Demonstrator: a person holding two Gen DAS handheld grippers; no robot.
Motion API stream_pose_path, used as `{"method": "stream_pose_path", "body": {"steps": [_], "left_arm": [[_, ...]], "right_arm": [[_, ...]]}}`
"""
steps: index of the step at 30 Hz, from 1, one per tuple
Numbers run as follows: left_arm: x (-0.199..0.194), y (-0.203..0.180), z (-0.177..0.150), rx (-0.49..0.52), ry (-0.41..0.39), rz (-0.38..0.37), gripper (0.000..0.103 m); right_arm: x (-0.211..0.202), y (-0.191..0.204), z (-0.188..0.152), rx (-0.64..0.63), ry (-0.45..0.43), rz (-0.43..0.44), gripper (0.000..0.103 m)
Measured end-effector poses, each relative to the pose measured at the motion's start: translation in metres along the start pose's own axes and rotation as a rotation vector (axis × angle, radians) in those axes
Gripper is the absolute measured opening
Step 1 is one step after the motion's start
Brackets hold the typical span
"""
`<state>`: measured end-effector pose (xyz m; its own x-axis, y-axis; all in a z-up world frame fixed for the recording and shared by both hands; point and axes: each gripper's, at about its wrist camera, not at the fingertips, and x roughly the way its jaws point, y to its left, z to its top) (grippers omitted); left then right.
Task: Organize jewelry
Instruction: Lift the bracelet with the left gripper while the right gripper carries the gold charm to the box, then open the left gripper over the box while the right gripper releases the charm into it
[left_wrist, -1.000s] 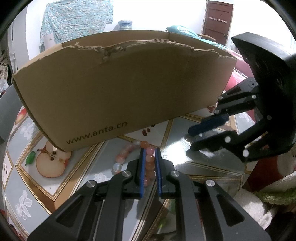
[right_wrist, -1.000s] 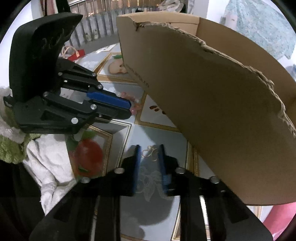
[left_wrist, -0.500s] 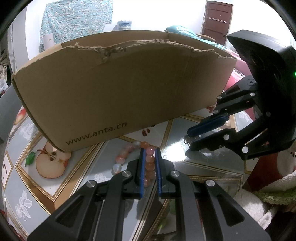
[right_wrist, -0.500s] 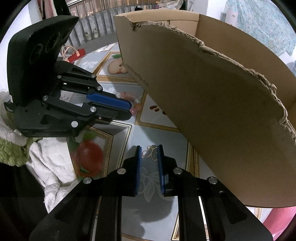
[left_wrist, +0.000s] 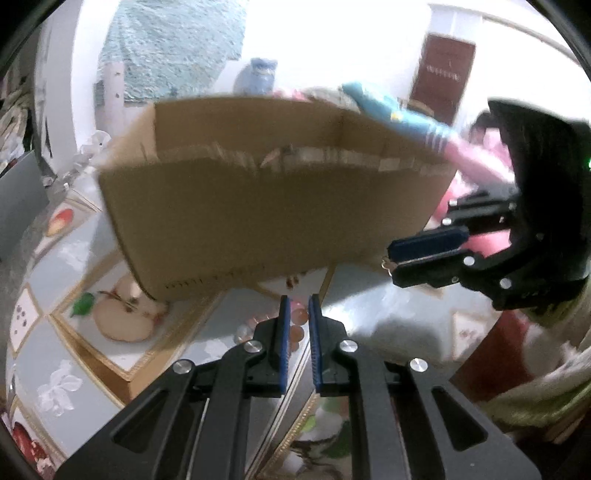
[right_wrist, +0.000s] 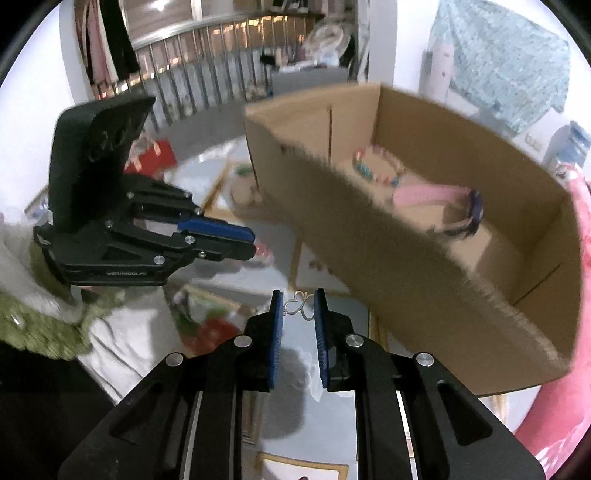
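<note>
My left gripper (left_wrist: 296, 300) is shut on a pink and orange bead bracelet (left_wrist: 297, 326) and holds it above the table. It also shows in the right wrist view (right_wrist: 248, 243), with pink beads (right_wrist: 263, 251) at its tips. My right gripper (right_wrist: 297, 295) is shut on a thin metal wire ornament (right_wrist: 298, 305); in the left wrist view (left_wrist: 391, 258) the ornament (left_wrist: 385, 263) sticks out at its tips. The open cardboard box (left_wrist: 273, 210) stands just behind both grippers. Inside the box (right_wrist: 436, 266) lie a colourful bead string (right_wrist: 380, 168) and a pink band with a dark piece (right_wrist: 443, 201).
The table has a fruit-pattern cover (left_wrist: 122, 314) with a reflective surface. White and green cloth (right_wrist: 55, 317) lies at the left of the right wrist view. A pink fabric (right_wrist: 580, 258) lies behind the box. A railing (right_wrist: 207, 81) and a door (left_wrist: 441, 77) stand farther off.
Both grippers have risen with their pieces off the table. The box's inside now shows in the right wrist view. The image is motion-blurred.
</note>
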<state>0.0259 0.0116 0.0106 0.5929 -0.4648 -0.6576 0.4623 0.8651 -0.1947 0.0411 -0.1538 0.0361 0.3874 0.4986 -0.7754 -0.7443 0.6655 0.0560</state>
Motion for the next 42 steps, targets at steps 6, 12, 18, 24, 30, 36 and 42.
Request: {"method": "stream_pose_path", "body": {"steps": [6, 12, 18, 24, 30, 36, 42], "left_arm": [[-0.052, 0.002, 0.032, -0.074, -0.132, -0.104, 0.009], [-0.088, 0.008, 0.088, -0.104, -0.243, -0.213, 0.009], [-0.04, 0.014, 0.137, -0.09, -0.103, -0.106, 0.009], [0.051, 0.029, 0.148, -0.121, 0.177, -0.019, 0.009], [0.109, 0.04, 0.139, -0.149, 0.385, -0.019, 0.01], [0.115, 0.04, 0.134, -0.165, 0.443, -0.02, 0.021], [0.089, 0.036, 0.14, -0.175, 0.377, -0.043, 0.03]], "right_arm": [[-0.044, -0.004, 0.024, 0.041, -0.136, 0.006, 0.015], [-0.075, -0.035, 0.058, 0.103, -0.208, -0.014, 0.015], [-0.052, -0.092, 0.078, 0.179, -0.069, -0.09, 0.015], [-0.003, -0.12, 0.081, 0.15, 0.121, -0.181, 0.015], [0.032, -0.129, 0.077, 0.097, 0.252, -0.228, 0.015], [0.037, -0.133, 0.075, 0.086, 0.267, -0.226, 0.019], [0.011, -0.136, 0.078, 0.146, 0.188, -0.227, 0.027]]}}
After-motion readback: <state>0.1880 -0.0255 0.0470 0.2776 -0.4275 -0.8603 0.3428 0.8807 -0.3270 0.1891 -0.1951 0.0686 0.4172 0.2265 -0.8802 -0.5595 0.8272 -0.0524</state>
